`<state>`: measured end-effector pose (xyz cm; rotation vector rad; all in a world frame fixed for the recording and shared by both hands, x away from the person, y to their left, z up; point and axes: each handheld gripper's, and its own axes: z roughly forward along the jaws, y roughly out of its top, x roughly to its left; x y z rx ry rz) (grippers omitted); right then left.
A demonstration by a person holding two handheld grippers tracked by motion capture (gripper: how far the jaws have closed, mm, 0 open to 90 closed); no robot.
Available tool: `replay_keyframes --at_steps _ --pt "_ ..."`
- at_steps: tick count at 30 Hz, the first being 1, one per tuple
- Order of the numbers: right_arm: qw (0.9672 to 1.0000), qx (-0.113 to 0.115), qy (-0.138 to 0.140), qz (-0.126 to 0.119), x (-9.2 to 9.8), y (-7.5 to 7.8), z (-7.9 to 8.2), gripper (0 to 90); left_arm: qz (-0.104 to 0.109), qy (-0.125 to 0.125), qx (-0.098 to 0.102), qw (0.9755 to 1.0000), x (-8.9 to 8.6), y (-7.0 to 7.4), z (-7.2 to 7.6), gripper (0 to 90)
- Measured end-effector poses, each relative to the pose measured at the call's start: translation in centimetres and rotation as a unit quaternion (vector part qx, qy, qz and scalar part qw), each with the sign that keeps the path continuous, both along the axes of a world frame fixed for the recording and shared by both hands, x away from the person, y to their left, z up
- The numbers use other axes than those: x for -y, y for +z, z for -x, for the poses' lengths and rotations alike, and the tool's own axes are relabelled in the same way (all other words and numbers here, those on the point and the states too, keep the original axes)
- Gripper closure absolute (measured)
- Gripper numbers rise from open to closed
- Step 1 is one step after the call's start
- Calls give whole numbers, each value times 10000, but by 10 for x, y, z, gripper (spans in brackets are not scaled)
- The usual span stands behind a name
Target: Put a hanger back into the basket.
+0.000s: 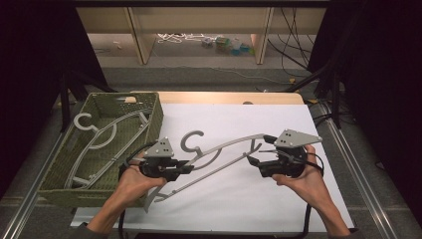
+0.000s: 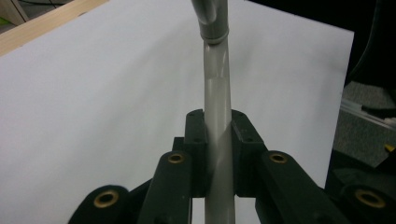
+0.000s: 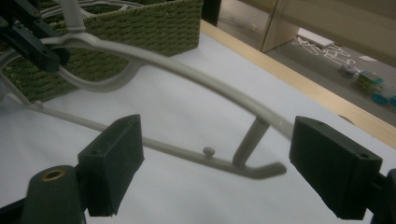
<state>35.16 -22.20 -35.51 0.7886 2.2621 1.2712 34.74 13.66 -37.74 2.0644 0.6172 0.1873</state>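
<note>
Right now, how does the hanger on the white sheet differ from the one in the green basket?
The hanger on the sheet is clamped near its neck by the left gripper, while the hanger in the basket lies untouched. The first spreads across the white sheet between both grippers; the second sits inside the green basket. The right gripper stands open around the first one's end. Both are grey with a curved hook.

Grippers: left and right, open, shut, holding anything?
Left gripper: shut on the hanger.
Right gripper: open, jaws either side of the hanger's end, not pressing.
</note>
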Motion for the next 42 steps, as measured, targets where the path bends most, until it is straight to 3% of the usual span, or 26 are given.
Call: replay_keyframes --at_steps 10,12,13,14,21,26,31,36,42 --pt "9977 421 -311 -437 1 -15 16 176 401 212 -39 9990 -20 26 3 793" --pt "9974 387 -342 -502 3 -16 20 172 469 267 -65 9985 -25 32 3 794" --pt "9966 514 -342 -543 4 -18 20 172 526 290 -39 9982 -26 34 3 793" --pt "9967 475 -368 -554 5 -20 23 172 452 313 -87 9984 -28 38 3 793" --pt "9970 419 -394 -516 14 -34 33 171 656 390 -226 9968 -43 64 2 793" --pt "9962 430 -446 -608 17 -40 38 163 799 539 -89 9953 -64 85 -2 794" --pt "9945 554 -486 -751 19 -43 41 163 901 915 42 9917 -92 98 -8 794" --pt "9953 488 -477 -683 20 -46 43 163 907 1295 76 9874 -118 105 -17 794" --pt "9955 438 -491 -680 20 -49 43 164 729 1698 224 9825 -143 107 -27 794"
